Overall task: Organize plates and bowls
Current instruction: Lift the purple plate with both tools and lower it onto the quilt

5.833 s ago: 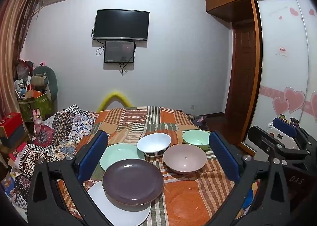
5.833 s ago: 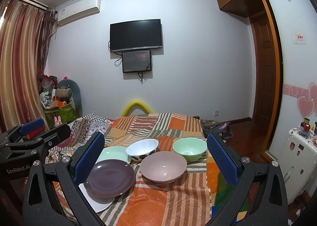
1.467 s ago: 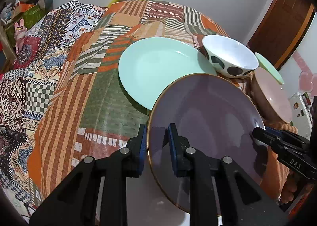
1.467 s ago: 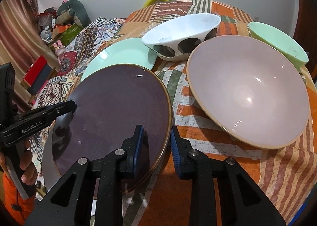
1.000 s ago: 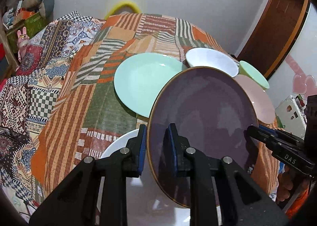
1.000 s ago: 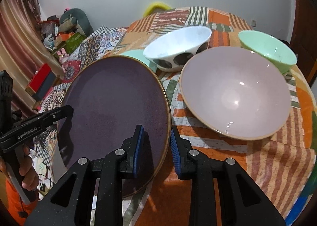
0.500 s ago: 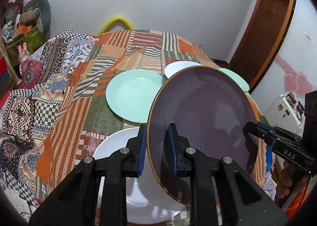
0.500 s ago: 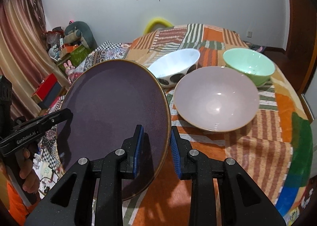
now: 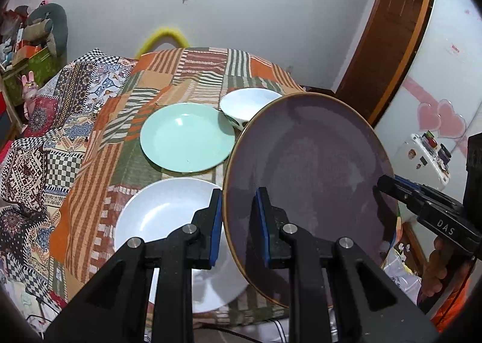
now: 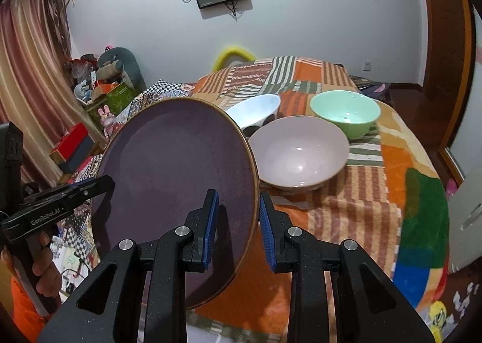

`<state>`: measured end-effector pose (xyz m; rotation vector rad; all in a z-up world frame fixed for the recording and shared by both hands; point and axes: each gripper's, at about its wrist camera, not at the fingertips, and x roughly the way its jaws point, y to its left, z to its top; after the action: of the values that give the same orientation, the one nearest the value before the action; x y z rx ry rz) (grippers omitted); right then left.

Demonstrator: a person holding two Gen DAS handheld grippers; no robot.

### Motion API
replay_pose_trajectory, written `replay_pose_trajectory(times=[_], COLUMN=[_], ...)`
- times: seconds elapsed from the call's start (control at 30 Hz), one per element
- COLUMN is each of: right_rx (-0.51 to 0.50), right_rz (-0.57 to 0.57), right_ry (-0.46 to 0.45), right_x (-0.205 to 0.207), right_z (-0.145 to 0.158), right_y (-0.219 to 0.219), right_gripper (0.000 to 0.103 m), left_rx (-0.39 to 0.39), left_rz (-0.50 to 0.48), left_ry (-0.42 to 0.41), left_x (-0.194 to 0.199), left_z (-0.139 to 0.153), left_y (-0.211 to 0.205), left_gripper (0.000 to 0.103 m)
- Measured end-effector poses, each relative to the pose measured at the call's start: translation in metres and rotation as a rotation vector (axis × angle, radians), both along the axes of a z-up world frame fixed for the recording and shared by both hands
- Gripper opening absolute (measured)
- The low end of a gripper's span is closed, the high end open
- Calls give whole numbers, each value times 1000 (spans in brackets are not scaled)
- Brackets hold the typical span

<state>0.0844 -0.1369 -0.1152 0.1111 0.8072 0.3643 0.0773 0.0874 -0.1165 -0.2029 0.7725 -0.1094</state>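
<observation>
A dark purple plate [image 9: 310, 180] with a thin gold rim hangs in the air, held at both sides. My left gripper [image 9: 239, 210] is shut on its left edge, and my right gripper [image 10: 236, 213] is shut on its right edge [image 10: 180, 177]. Below it on the patchwork cloth [image 9: 90, 168] lie a white plate [image 9: 156, 219] near the front and a mint green plate [image 9: 186, 136] behind. The right wrist view shows a pink bowl [image 10: 298, 153], a green bowl [image 10: 345, 112] and a white spotted bowl [image 10: 253, 112], partly hidden by the purple plate.
A person's hand [image 10: 42, 267] holds the left gripper's handle, and another hand [image 9: 436, 267] holds the right one. Boxes and soft toys [image 10: 102, 84] are piled at the left by a curtain [image 10: 33, 78]. A wooden door [image 9: 385, 42] stands at the right.
Both grippers have lifted the purple plate higher off the white plate and drawn back, so the table's dishes look smaller and more of the white plate shows.
</observation>
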Motion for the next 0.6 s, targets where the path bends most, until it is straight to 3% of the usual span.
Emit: replay_pose_trajectory(times=[0.6], right_rx=[-9], right_rz=[-44], right_ry=[60], right_x=[-21], right_z=[-24], right_y=[-37], right_gripper=[24], left_rx=[-4], left_rz=[-53], left_ry=[99], left_x=[-6], left_z=[-25], left_y=[-37], left_gripper=[21])
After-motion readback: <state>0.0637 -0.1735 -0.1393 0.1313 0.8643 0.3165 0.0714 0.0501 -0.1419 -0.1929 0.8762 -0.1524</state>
